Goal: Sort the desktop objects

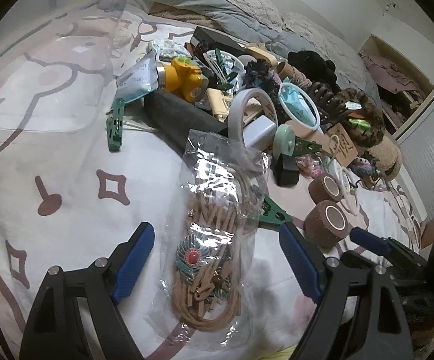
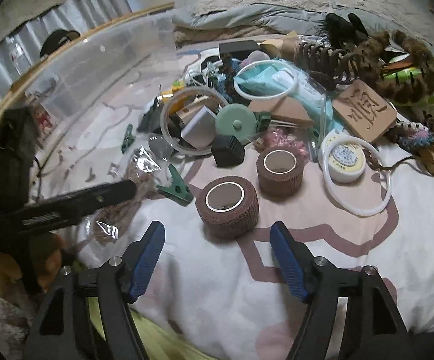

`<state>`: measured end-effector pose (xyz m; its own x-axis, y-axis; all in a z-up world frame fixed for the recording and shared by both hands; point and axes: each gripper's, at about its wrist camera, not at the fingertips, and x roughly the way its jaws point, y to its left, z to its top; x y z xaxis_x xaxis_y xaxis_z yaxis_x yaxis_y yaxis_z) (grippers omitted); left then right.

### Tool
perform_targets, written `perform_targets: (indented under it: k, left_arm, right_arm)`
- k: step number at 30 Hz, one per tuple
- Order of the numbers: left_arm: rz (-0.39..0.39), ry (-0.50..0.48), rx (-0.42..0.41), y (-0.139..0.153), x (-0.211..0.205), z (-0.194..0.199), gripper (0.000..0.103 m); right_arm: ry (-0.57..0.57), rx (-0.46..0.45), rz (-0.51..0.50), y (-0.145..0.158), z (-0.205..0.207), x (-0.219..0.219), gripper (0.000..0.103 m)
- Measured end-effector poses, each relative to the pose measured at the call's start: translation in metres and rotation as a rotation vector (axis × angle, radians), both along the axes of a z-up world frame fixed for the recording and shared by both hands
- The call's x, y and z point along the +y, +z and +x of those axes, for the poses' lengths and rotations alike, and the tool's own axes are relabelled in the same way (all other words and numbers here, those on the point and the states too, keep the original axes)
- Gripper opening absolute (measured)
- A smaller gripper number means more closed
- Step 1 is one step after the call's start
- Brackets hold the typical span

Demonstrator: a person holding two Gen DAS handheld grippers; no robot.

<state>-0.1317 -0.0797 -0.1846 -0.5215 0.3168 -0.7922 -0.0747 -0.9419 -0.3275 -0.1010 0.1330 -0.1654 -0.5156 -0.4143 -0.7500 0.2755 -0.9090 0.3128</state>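
Packet (image 1: 213, 240) of cord lies lengthwise between our left gripper's (image 1: 217, 237) spread, empty jaws, while our right gripper (image 2: 217, 234), likewise released, faces the nearer tape roll (image 2: 227, 207).

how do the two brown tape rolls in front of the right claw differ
The nearer brown roll sits just ahead of the right claw, roughly between its open fingers; the farther brown roll lies behind it, closer to the clutter pile. The nearer one looks wider and squatter, though the fisheye may exaggerate that. The farther one stands close to the white ring; the nearer has bare sheet around it. Both stand on end, hollow core up, same brown crepe texture.
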Motion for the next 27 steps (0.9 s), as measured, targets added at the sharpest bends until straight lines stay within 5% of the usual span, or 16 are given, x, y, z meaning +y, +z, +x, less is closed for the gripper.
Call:
perform_targets:
  k: [7, 12, 14, 21, 27]
  left_arm:
    - [-0.034, -0.01, -0.007, -0.003, 0.004, -0.004, 0.086]
    - [-0.121, 0.002, 0.004, -0.004, 0.01, -0.006, 0.086]
    - [-0.196, 0.014, 0.025, -0.004, 0.013, -0.005, 0.086]
    - [-0.235, -0.034, 0.022, -0.007, 0.022, -0.005, 0.084]
    - [-0.253, -0.023, 0.018, -0.008, 0.02, -0.005, 0.061]
  right_arm:
    - [-0.085, -0.055, -0.032, -0.008, -0.008, 0.019, 0.082]
    - [-0.083, -0.074, 0.08, -0.023, -0.014, 0.005, 0.083]
    - [-0.058, -0.059, 0.12, -0.025, -0.013, -0.004, 0.092]
    - [-0.026, -0.03, 0.21, -0.033, -0.013, -0.021, 0.103]
    - [-0.022, -0.022, 0.203, -0.034, -0.012, -0.016, 0.103]
